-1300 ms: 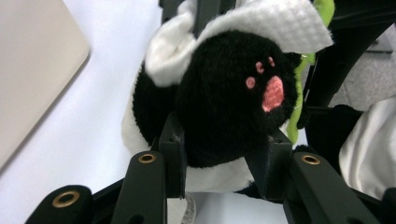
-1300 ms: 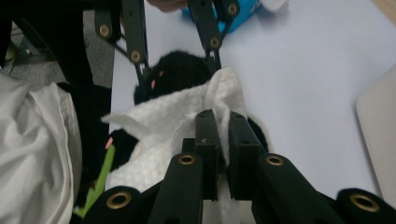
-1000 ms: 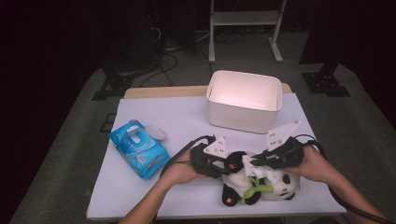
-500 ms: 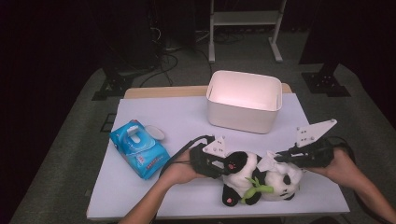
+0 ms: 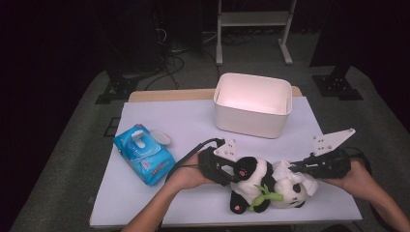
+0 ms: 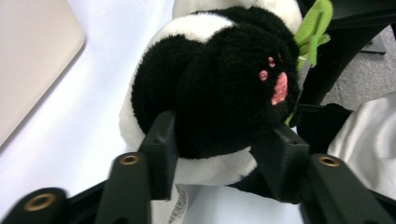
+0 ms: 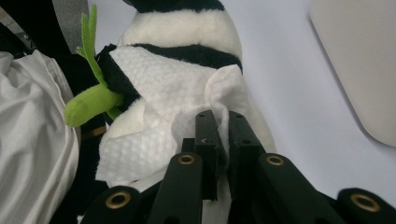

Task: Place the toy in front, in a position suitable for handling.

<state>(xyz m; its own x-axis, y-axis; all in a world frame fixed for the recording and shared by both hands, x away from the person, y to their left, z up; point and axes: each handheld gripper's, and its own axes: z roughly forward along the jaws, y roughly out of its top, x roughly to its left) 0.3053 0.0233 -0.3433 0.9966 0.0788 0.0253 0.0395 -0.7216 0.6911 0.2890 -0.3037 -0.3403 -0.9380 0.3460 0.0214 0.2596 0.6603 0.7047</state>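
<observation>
- One plush panda (image 5: 263,186) is seen lying on its side on the white tabletop (image 5: 193,121), near the front edge and in front of the white bin (image 5: 252,104).
- The left gripper (image 5: 231,175) is set at the panda's black hind end; in the left gripper view its fingers (image 6: 161,154) have just been opening, yet a black leg with a pink paw (image 6: 243,98) is still bracketed and touched by both pads, so the grasp is judged loosened rather than let go.
- The right gripper (image 5: 296,169) is clenched on a single white wipe (image 7: 159,126), which is pressed against the panda's head; the textured sheet is pinched between the fingers (image 7: 208,140).
- The toy is judged soft and light — it would give under the pads and slide on the smooth sheet if rubbed unbraced. A limb or the narrow body is the likeliest hold; the green bamboo sprig (image 5: 265,197) is thin and better left alone.
- The wipe is limp — a pinch at a bunched fold is needed.
- Counted: one panda, one wipe in use, one blue pack of wipes (image 5: 143,154) at the left with its lid flipped open, one bin, two grippers.
</observation>
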